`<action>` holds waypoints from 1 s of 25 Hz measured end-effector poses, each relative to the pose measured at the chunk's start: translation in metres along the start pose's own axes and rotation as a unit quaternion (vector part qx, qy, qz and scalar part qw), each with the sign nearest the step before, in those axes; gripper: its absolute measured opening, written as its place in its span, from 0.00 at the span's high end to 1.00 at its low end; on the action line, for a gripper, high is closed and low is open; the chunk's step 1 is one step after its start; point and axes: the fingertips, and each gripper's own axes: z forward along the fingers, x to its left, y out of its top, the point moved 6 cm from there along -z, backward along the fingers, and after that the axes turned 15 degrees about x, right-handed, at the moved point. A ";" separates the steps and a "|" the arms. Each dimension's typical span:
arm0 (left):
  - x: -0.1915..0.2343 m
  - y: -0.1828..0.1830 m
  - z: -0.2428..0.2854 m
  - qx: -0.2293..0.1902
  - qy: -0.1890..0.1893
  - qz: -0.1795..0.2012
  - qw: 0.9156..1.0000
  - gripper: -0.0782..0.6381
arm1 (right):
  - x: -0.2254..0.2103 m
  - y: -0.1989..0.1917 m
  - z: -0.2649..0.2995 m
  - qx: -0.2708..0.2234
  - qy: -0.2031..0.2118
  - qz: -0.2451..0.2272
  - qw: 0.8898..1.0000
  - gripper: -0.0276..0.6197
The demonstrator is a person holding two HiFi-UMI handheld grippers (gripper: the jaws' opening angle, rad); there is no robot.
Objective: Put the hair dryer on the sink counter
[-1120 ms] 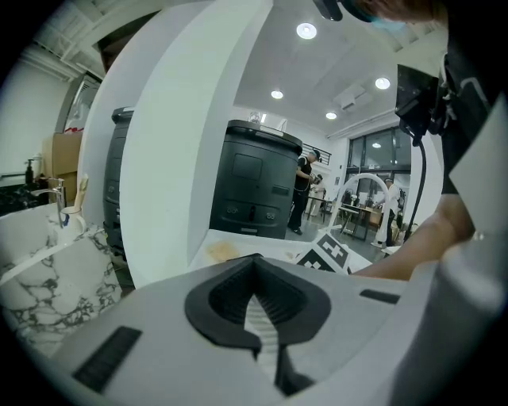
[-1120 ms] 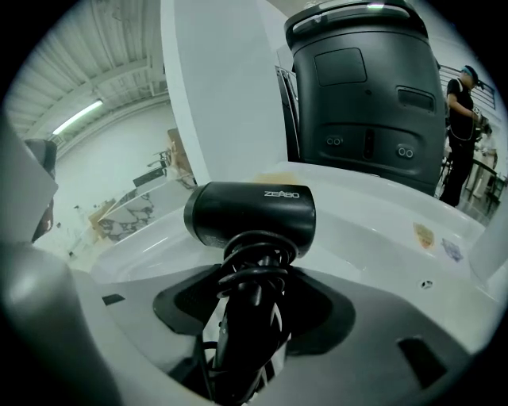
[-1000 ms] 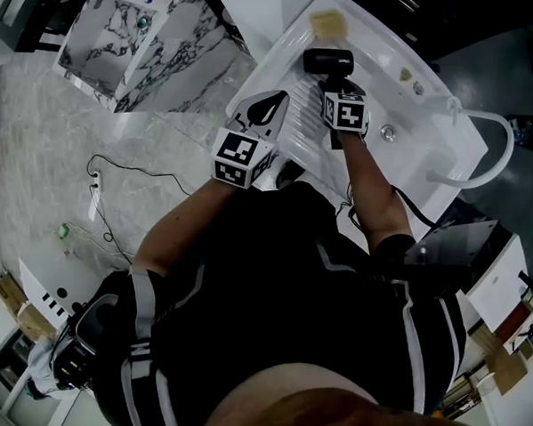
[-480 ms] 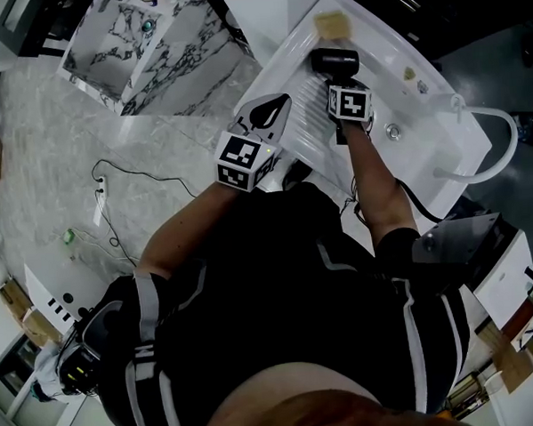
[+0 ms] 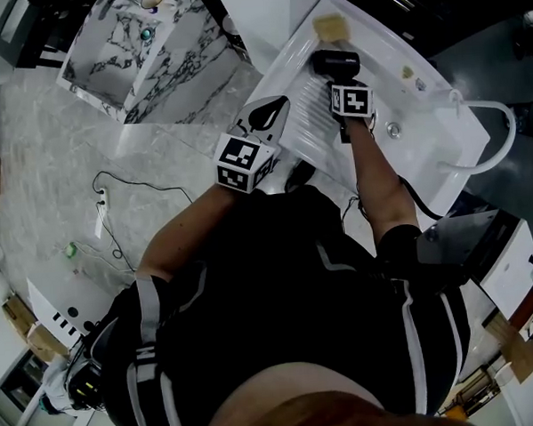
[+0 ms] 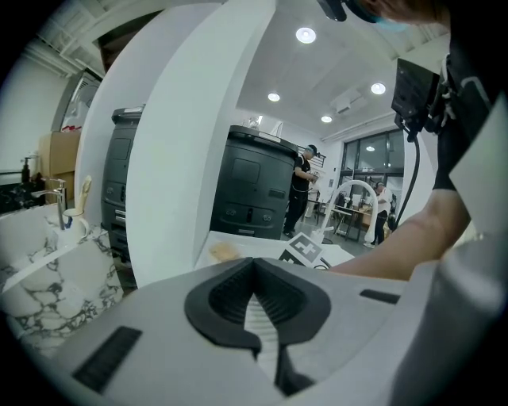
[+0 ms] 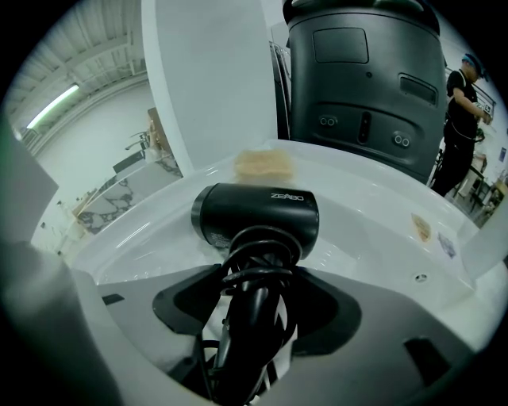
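Right gripper (image 7: 252, 321) clamps hair dryer (image 7: 258, 212) by its handle over sink counter (image 5: 281, 69); left gripper (image 6: 258, 321) closed, empty; it should lower level, then release gently.

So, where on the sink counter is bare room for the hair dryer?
Bare: the ribbed strip between the left gripper and right gripper, and the white patch between hair dryer and drain. Crowded: the far end, by the sponge.

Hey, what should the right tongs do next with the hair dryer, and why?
Probably lower the hair dryer slightly until it rests on the sink counter. The right tongs are clamped on its handle, its body is over the counter just short of the sponge, and contact isn't clear.
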 end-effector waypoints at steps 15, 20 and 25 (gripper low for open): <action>-0.011 0.031 -0.002 -0.021 -0.063 0.075 0.995 0.88 | 0.012 -0.013 -0.057 -0.104 -0.033 -0.022 0.994 0.55; -0.024 0.044 0.001 -0.032 -0.088 0.097 0.991 0.88 | 0.013 -0.010 -0.105 -0.160 -0.037 -0.002 0.986 0.55; -0.041 0.062 0.002 -0.053 -0.121 0.127 0.983 0.88 | 0.015 -0.010 -0.155 -0.223 -0.044 0.017 0.974 0.55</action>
